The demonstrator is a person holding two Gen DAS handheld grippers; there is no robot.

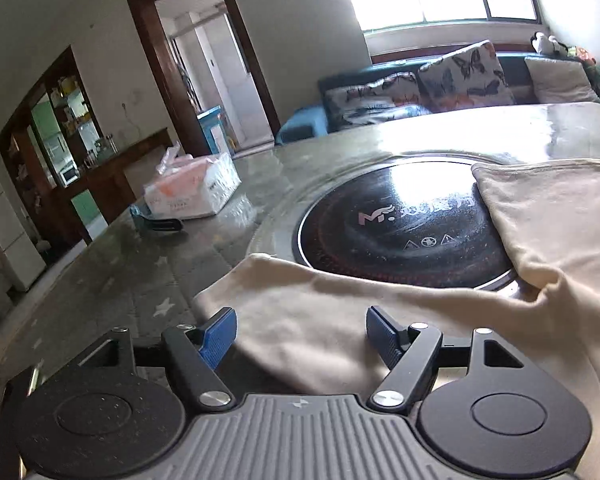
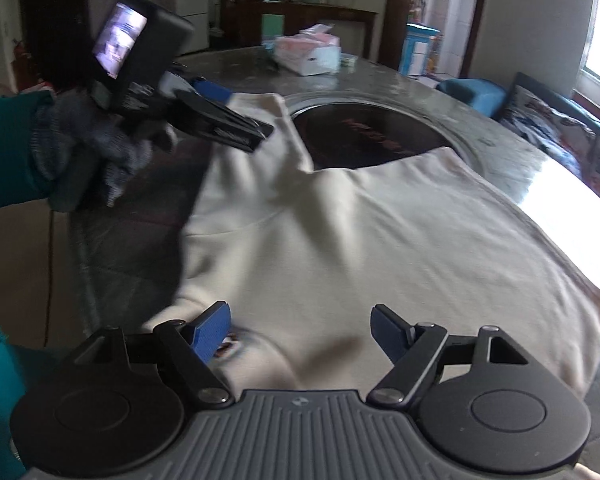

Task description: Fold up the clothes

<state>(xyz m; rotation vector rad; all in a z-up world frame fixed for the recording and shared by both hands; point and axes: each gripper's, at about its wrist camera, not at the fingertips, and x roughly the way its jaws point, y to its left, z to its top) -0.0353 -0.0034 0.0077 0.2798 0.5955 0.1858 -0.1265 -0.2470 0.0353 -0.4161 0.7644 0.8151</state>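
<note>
Two open grippers over one cream T-shirt (image 2: 340,240), spread on the table (image 1: 140,280).
We hold left gripper (image 1: 300,336) above a sleeve (image 1: 300,300), right gripper (image 2: 300,332) at the collar; we judge folding barely begun, next pinching the sleeve.

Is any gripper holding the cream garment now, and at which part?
Nothing is held. The left gripper and right gripper both have open jaws above the cream garment.

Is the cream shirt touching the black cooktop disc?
Touching. In the left wrist view the cream shirt drapes over the right edge of the black cooktop disc; the right wrist view shows its sleeve and hem covering the disc's near rim.
</note>
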